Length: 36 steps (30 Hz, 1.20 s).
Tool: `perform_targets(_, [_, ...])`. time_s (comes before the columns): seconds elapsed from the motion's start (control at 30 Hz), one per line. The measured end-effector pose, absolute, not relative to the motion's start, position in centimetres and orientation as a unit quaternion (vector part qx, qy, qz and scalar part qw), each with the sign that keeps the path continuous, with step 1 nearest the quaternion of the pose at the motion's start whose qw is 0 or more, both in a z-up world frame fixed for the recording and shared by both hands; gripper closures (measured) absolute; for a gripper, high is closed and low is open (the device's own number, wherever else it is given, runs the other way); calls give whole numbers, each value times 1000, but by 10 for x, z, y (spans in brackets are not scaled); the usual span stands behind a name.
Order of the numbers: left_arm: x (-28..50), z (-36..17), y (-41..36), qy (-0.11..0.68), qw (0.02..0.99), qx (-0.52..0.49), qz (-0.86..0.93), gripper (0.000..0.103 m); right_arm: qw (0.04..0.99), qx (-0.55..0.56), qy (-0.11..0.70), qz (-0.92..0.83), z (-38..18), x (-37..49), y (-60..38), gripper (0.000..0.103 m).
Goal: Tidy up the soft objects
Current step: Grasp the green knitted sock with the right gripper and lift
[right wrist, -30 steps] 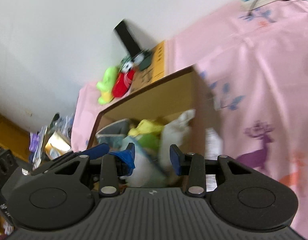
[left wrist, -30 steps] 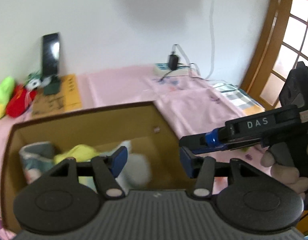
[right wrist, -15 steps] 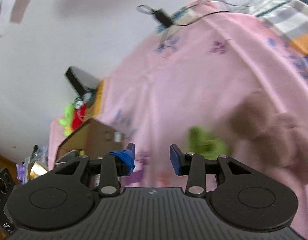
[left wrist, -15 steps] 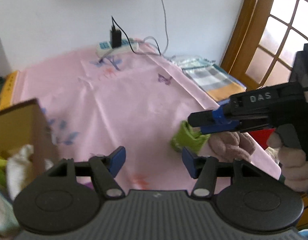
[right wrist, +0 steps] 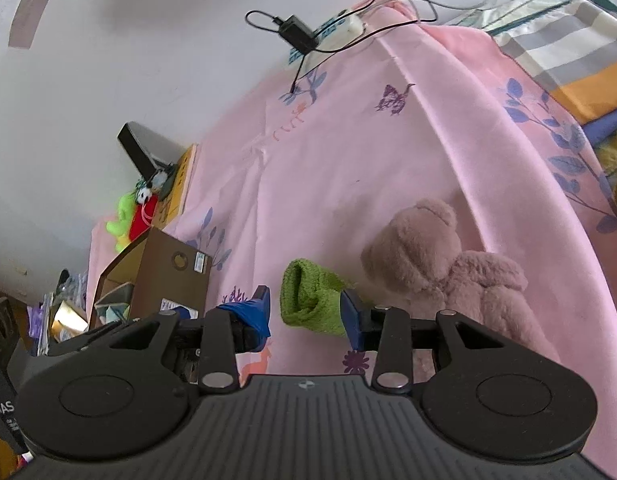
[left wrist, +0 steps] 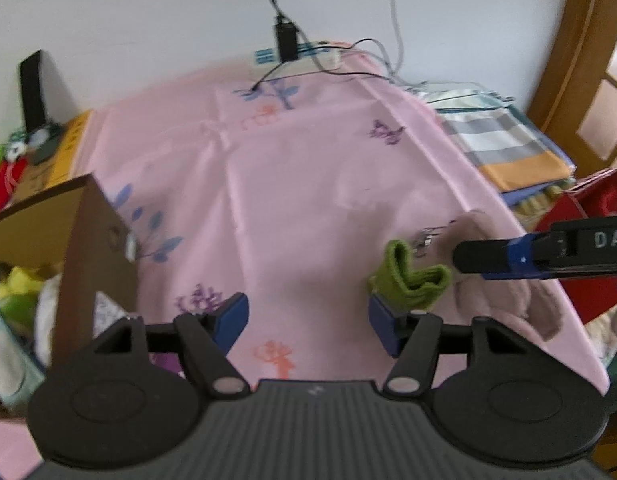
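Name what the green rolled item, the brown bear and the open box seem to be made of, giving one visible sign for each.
Green rolled item: looks like knitted or terry cloth, matt, with a nubbly looped surface.
Brown bear: plush with a long fuzzy pile, probably synthetic fur.
Open box: likely cardboard, plain brown and matt, with thin flat walls and printed labels.

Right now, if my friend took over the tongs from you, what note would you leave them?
Left tongs: empty; jaws open and have just been widening, over the pink sheet.
Right tongs: empty, jaws apart, just short of the green sock; not gripping it.
Things: the sock lies on the sheet beside the brown teddy bear. The cardboard box stands off to the left.
Done: several soft things already sit in the box.
Left: the sock and the bear are not yet in the box; probably pick up the sock first.
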State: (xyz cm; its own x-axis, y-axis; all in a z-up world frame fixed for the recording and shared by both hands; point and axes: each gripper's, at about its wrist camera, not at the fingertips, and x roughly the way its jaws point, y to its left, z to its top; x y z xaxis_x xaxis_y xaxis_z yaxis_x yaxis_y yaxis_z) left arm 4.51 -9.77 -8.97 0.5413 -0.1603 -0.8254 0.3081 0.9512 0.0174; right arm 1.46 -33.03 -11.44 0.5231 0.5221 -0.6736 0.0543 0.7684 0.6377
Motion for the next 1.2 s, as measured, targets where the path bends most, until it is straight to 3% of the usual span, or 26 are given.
perform_targets(0.47, [46,-87,-98,455,879,111,-84,36,843,240,456,154,-100,14,-318,81])
perform_targets(1.2, [65,-125,-131,506,845,121,-125,33,797,328,486,147,-131,31,-338,80])
